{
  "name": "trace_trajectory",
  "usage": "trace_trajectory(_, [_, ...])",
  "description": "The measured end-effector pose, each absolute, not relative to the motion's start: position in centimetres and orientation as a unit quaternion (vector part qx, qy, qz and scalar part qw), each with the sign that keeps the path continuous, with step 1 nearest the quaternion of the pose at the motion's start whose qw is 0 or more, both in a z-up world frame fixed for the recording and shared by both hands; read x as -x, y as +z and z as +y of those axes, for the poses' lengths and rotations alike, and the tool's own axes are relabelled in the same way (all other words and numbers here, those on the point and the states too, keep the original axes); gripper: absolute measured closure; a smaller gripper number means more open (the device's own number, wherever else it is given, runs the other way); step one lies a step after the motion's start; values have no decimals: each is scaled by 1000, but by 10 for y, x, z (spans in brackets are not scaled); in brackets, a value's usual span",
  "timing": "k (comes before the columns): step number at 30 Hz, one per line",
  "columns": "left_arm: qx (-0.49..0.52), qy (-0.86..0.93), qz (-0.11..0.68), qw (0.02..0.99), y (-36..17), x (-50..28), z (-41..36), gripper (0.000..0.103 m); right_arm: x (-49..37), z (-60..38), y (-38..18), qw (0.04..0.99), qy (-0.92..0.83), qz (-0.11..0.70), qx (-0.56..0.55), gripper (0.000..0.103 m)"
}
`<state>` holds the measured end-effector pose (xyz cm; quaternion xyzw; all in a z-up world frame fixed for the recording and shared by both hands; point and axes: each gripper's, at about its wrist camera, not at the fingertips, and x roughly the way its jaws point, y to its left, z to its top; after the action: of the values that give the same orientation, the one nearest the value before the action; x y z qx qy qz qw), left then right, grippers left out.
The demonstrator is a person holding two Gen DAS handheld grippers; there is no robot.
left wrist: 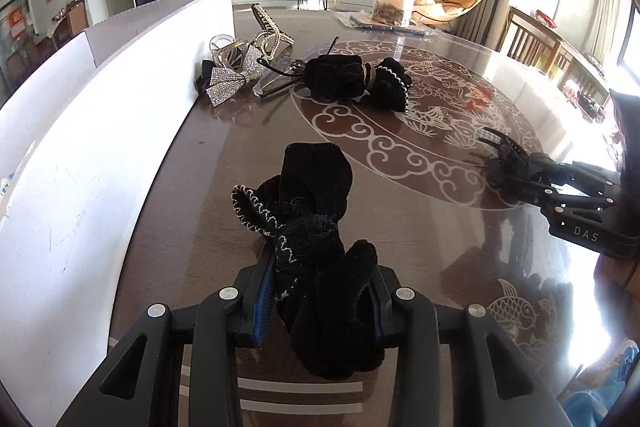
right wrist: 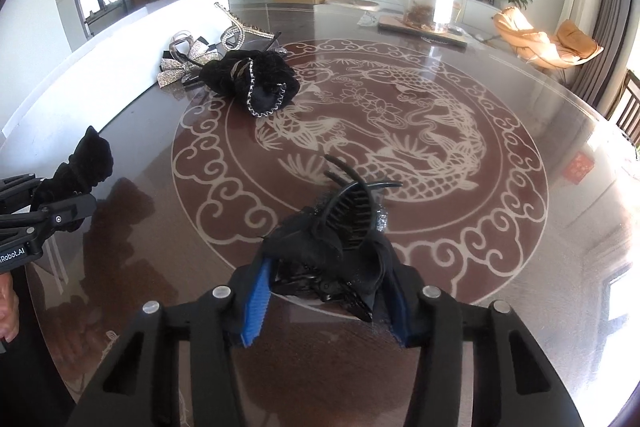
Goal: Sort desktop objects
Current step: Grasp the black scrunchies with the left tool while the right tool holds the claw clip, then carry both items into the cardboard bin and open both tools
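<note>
1. The round dark-brown glossy worktop with its pale dragon-and-cloud inlay carries everything you are sorting; one white upright board stands along its left edge.
2. One clear plastic jar stands upright at the far side of the worktop, on a flat pad.
3. Your left claw is clamped on one black velvet bow scrunchie with white zigzag stitching. Its long axis runs away from you along the fingers, the plain velvet end pointing toward the far heap, the other end hanging below the blue pads. From the right wrist it shows clear of the worktop.
4. Your right claw is clamped on one black plastic hair clip with a black fabric bow. Its curved teeth point away from you, toward the dragon's middle; the blue pads press on both sides.
5. One more black velvet scrunchie trimmed with pearl-like beads lies at the far left, its long axis roughly left to right.
6. Just beside it, touching the heap, lie one silver rhinestone bow clip and one rhinestone-studded claw clip, close to the board. How many clear pieces lie under them, you cannot tell.
</note>
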<state>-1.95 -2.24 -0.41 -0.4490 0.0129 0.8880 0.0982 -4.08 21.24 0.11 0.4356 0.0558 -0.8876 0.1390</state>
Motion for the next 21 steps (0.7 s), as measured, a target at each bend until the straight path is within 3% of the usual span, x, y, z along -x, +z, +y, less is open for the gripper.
trace_trajectory(6, [441,891,-35,105,22,0,-40,66,26,196,42,174,-900,64,-395,53])
trace_trajectory(10, [406,906,-79,94,68,-7,-77,66,32,150,77,228,-899,74,-365,53])
trace_trajectory(15, [374,923,-93,19,115,-2,-153,66,51,58,122,317,-890,83,-318,53])
trace_trajectory(21, [403,901,-125,-100,104,10,-258,66,75,-72,144,420,-851,91,-301,53])
